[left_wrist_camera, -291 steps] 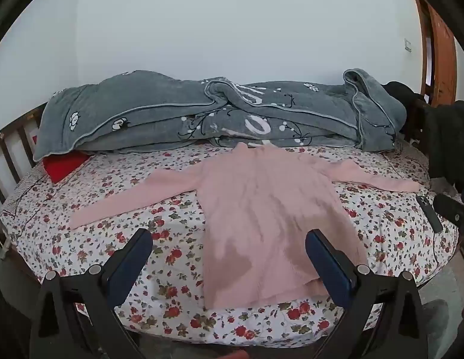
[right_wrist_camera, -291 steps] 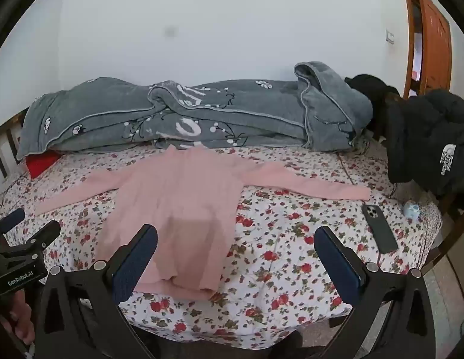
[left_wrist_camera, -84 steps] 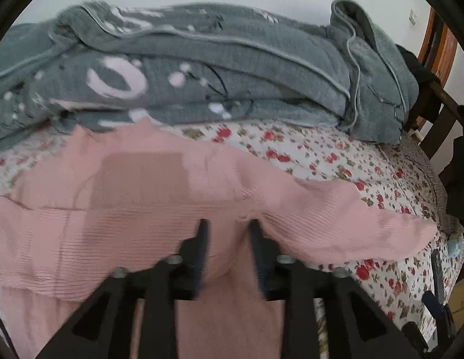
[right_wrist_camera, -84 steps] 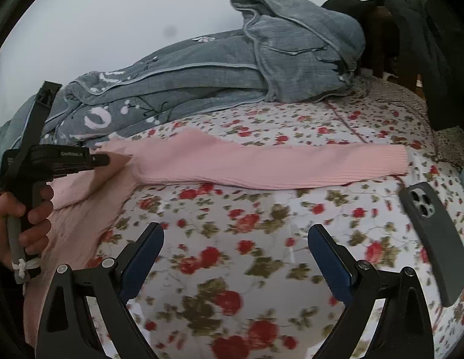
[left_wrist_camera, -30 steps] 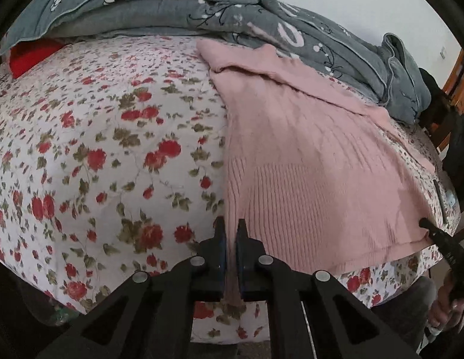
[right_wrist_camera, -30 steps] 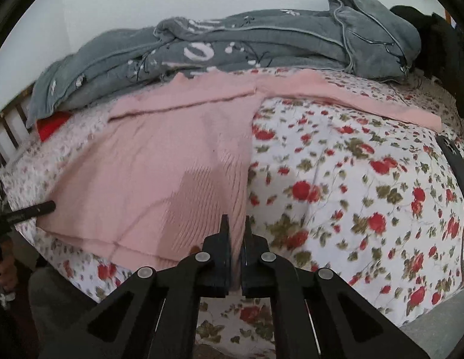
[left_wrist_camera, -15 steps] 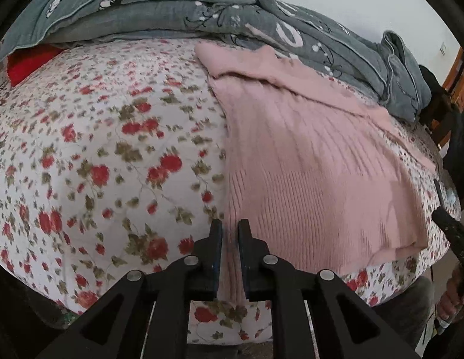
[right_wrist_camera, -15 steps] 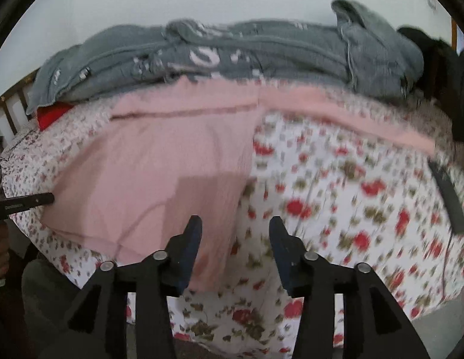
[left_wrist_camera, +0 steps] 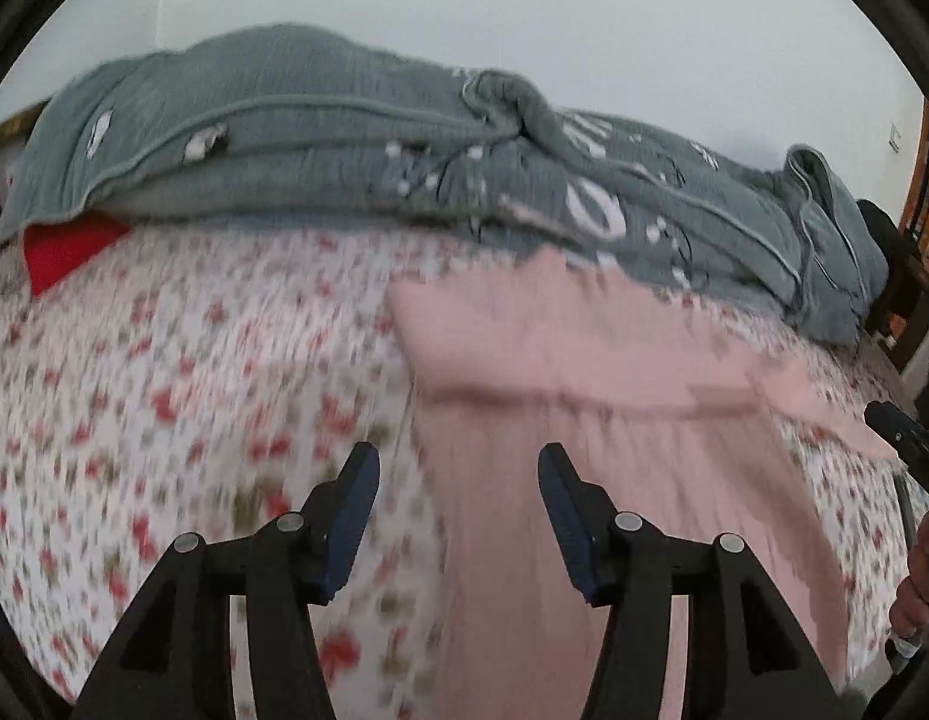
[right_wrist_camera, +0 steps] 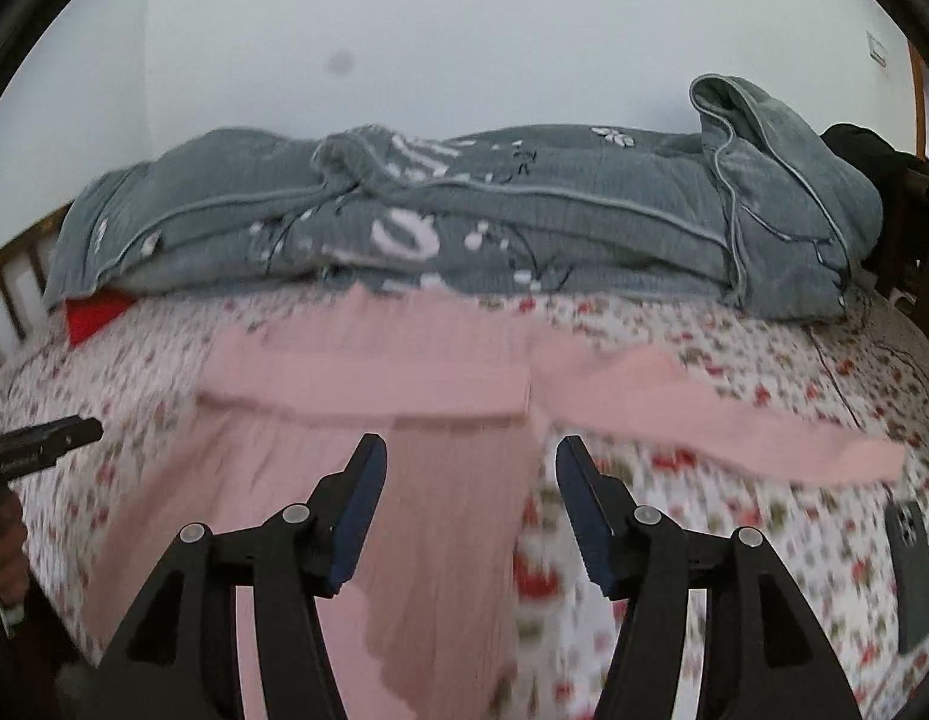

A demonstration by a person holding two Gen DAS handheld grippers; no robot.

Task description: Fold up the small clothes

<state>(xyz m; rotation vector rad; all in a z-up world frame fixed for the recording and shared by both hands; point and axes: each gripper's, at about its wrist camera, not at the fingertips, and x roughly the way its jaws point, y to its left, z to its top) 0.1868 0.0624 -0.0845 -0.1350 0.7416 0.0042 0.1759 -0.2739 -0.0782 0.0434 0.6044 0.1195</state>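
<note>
A pink knit sweater (left_wrist_camera: 614, 420) lies flat on the floral bed sheet (left_wrist_camera: 164, 420). One sleeve is folded across its chest; the other sleeve (right_wrist_camera: 734, 414) stretches out to the right. My left gripper (left_wrist_camera: 458, 468) is open and empty over the sweater's left edge. My right gripper (right_wrist_camera: 470, 462) is open and empty over the sweater's (right_wrist_camera: 374, 450) right side. Each gripper shows at the edge of the other's view. Both views are motion-blurred.
A grey quilt (left_wrist_camera: 404, 150) is bunched along the far side against the wall, also in the right wrist view (right_wrist_camera: 524, 210). A red item (left_wrist_camera: 68, 246) lies under its left end. A dark phone (right_wrist_camera: 911, 576) lies on the sheet at right. Dark clothing hangs at far right.
Both grippers have let go of the sweater's bottom hem, opened, and lifted back. The views now look toward the collar and quilt.
</note>
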